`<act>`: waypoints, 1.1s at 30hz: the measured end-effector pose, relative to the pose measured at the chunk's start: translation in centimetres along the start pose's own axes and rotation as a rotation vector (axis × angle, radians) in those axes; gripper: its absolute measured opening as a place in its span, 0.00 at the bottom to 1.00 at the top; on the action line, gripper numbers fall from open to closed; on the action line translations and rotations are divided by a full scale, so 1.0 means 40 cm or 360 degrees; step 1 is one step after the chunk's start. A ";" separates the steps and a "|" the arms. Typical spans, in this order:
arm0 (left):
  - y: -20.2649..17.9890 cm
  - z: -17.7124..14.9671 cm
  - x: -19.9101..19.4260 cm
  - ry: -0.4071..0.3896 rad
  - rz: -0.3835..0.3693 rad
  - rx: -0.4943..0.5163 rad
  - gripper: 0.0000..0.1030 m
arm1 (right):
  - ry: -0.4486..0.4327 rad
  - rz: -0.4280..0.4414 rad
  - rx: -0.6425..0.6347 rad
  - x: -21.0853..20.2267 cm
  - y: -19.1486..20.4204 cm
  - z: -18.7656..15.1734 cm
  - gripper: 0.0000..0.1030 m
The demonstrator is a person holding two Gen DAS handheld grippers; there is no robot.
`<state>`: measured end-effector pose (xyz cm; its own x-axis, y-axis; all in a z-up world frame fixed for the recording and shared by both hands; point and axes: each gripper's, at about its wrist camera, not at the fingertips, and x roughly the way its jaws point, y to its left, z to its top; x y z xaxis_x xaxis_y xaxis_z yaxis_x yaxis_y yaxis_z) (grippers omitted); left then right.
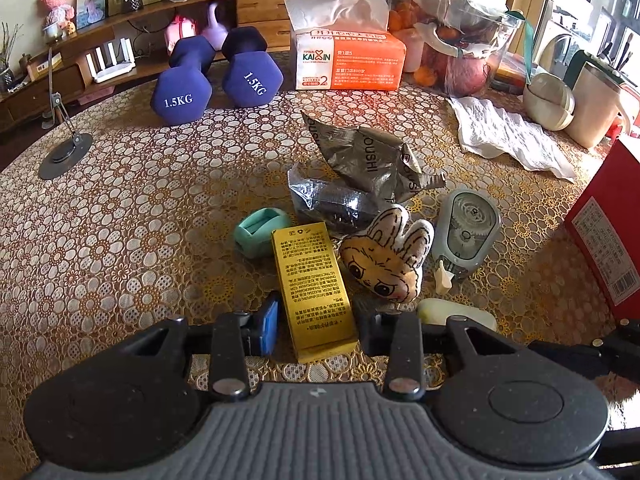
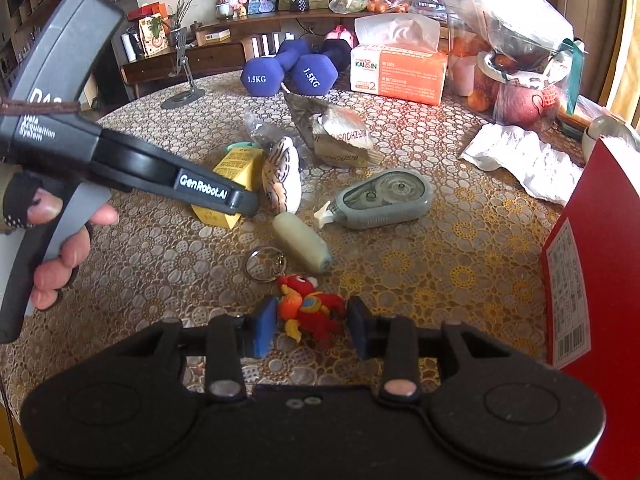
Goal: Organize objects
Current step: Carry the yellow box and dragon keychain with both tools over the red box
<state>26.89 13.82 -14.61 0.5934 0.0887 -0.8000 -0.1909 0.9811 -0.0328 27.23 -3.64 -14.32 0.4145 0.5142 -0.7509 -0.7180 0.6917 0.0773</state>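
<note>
A yellow box [image 1: 314,280] lies flat on the lace tablecloth between the fingers of my left gripper [image 1: 318,328]. A thin gap shows beside the blue left pad [image 1: 270,326], so the jaws stand open around it. In the right wrist view a red plush keychain [image 2: 310,312] sits between the pads of my right gripper [image 2: 311,330], which press on both its sides. Its key ring [image 2: 264,264] rests on the cloth. Close by lie a rabbit plush [image 1: 384,264], a correction tape [image 1: 468,232], a cream tube [image 2: 302,246] and a teal holder [image 1: 260,232].
A crumpled silver packet [image 1: 368,156] and a clear bag [image 1: 332,200] lie behind the box. Two purple dumbbells [image 1: 216,80], a tissue pack [image 1: 348,60] and bagged fruit [image 1: 460,40] line the back. A red carton [image 2: 592,260] stands at right, a phone stand [image 1: 64,148] at left.
</note>
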 end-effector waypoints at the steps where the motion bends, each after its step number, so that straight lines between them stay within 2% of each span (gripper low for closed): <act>1: 0.000 -0.002 -0.004 -0.0005 0.0013 0.0010 0.32 | -0.0005 -0.0001 0.0005 -0.004 -0.001 0.001 0.35; 8: 0.012 -0.022 -0.069 -0.0017 0.0003 0.0040 0.29 | -0.0053 0.0020 0.0087 -0.073 -0.015 0.007 0.35; 12: 0.011 -0.040 -0.117 -0.0010 0.0028 0.0085 0.29 | -0.0095 0.0025 0.0107 -0.140 -0.020 0.003 0.35; 18: -0.008 -0.061 -0.202 -0.0041 -0.0014 0.0109 0.29 | -0.0164 0.0015 0.0106 -0.247 -0.032 -0.010 0.35; 27: -0.119 -0.074 -0.348 -0.0133 -0.0160 0.0230 0.29 | -0.0278 -0.0055 0.0141 -0.406 -0.090 -0.040 0.35; 33: -0.234 -0.048 -0.429 -0.0217 -0.0301 0.0318 0.29 | -0.0345 -0.0150 0.0195 -0.496 -0.158 -0.057 0.35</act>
<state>17.00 2.79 -1.74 0.7057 -0.0900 -0.7028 0.0828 0.9956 -0.0443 22.27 -19.35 -1.41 0.5959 0.5322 -0.6013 -0.6032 0.7910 0.1024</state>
